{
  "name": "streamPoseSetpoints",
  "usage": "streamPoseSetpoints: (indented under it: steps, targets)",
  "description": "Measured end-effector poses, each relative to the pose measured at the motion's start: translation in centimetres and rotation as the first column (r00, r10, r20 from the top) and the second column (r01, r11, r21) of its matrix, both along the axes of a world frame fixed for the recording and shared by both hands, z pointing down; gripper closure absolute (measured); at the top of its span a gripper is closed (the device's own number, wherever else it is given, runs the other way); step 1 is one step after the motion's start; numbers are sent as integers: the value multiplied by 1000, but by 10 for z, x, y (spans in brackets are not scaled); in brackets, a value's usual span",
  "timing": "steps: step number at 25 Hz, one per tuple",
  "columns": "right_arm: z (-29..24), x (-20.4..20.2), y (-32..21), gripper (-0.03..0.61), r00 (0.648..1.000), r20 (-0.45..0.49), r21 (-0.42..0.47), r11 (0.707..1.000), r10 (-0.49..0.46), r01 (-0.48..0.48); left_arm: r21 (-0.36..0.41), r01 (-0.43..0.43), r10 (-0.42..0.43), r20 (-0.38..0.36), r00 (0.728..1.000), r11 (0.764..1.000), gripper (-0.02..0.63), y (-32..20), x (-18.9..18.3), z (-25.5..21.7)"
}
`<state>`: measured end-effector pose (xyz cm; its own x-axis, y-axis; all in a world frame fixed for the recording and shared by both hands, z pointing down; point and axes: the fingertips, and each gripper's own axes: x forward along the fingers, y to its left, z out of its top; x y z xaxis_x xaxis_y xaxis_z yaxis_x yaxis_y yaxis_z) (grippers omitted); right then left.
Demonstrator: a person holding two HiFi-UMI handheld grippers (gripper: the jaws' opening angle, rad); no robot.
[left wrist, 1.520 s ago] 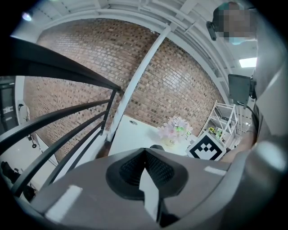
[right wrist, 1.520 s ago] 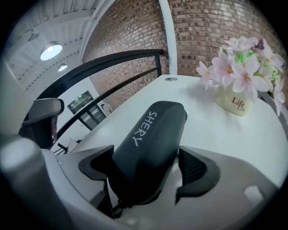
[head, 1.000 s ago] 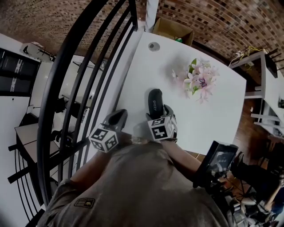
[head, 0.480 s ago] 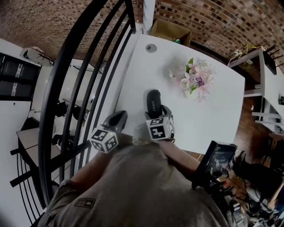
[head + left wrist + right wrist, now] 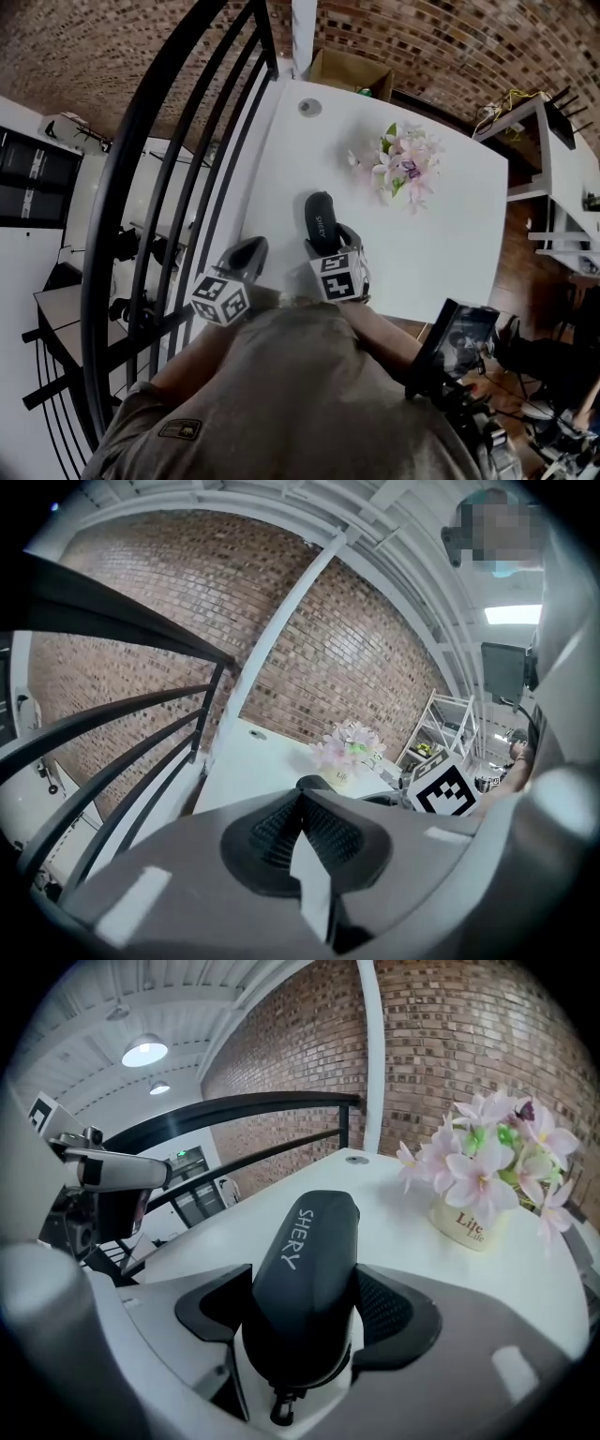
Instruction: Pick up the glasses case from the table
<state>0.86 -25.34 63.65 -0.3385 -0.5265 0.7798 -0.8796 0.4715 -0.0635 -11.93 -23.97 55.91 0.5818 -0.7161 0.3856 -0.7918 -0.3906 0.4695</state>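
The black oblong hard-shell glasses case (image 5: 305,1241) is clamped by the right gripper (image 5: 305,1290), whose jaws have just been closing. The left gripper (image 5: 302,806) is clenched empty. Lifting remains.

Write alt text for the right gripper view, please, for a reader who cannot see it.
The jaws of the right gripper have just been closing around a dark glasses case lettered SHERY, which lies on a white table; whether they press it yet is unclear. Behind stand a pot of pink flowers, a railing and a brick wall.

flower pot (image 5: 405,173) — on white table (image 5: 450,253) | black railing (image 5: 91,291) | brick wall (image 5: 450,37)
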Motion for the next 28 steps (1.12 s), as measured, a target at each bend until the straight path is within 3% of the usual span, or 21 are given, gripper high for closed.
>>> streamPoseSetpoints:
  steps: [11,21,28]
  targets:
    - [-70,20,6,224,981,153,184,972,118,-146,62,-75,77,-23,997,995,612,11,18,-21]
    - [-143,43,51,222,933,273,297,902,234,-313,135,-173,184,-70,981,976,612,36,34,-55]
    - [-182,65,92,221,893,337,344,844,298,-411,200,-248,275,-125,953,948,612,54,56,-85]
